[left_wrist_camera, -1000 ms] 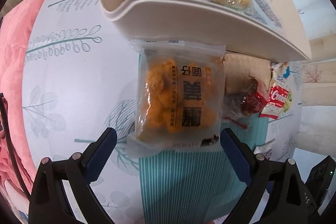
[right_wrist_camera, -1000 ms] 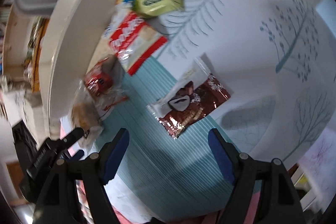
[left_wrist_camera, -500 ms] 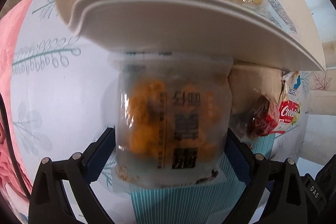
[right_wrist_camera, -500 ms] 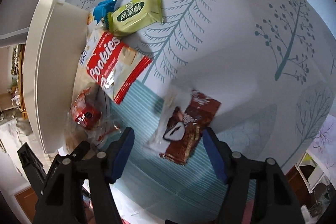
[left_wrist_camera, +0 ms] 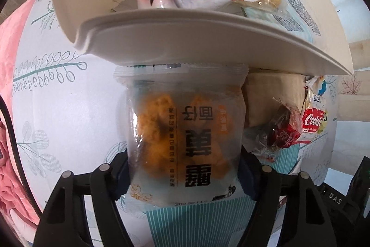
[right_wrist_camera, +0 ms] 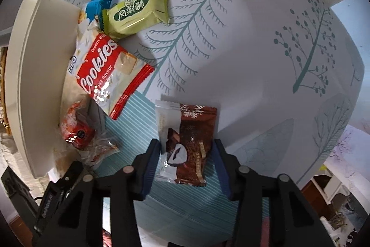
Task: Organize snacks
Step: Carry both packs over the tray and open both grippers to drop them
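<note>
Snacks already in the white basket (left_wrist_camera: 143,38), at least three packets, show only in the left wrist view; the green pastry pack (right_wrist_camera: 136,13) and blue packet (right_wrist_camera: 99,4) show only in the right. Left gripper (left_wrist_camera: 185,175), jaws just closing, pinches one clear pouch of orange pieces (left_wrist_camera: 185,138) just below the basket's rim. Right gripper (right_wrist_camera: 185,163), jaws also closing, flanks one brown chocolate wrapper (right_wrist_camera: 192,140); whether its pads press it I cannot tell. One red cookies bag (right_wrist_camera: 104,71) lies beyond, to its left.
</note>
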`<state>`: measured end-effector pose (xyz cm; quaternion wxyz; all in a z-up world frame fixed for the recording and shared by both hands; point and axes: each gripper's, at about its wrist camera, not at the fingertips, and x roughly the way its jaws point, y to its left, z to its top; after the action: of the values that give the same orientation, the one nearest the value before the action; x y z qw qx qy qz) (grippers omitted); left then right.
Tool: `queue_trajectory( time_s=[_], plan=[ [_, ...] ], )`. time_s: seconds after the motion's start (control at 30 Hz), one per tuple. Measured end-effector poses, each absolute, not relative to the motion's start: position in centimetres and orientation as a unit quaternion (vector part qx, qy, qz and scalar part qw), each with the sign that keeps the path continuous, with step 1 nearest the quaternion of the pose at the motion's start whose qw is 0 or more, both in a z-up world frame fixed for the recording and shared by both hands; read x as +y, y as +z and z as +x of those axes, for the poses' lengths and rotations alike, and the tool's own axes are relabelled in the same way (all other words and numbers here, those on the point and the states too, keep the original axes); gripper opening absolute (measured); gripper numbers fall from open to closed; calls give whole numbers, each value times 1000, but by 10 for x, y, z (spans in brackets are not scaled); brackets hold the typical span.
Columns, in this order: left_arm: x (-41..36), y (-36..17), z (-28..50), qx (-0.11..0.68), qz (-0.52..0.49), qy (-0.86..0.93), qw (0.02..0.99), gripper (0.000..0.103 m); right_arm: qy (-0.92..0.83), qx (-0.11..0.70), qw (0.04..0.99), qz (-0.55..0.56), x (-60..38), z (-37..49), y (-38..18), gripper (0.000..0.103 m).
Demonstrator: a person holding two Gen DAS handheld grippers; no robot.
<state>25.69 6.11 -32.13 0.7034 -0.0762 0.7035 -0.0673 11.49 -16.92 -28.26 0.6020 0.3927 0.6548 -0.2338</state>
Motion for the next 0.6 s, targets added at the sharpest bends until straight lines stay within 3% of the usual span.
queue_trajectory(
  time_s=[0.6],
  plan=[
    [124,-324,226,765,-108,-81,629,66,-177,686,563,426,-110,97,-294,35]
  ],
)
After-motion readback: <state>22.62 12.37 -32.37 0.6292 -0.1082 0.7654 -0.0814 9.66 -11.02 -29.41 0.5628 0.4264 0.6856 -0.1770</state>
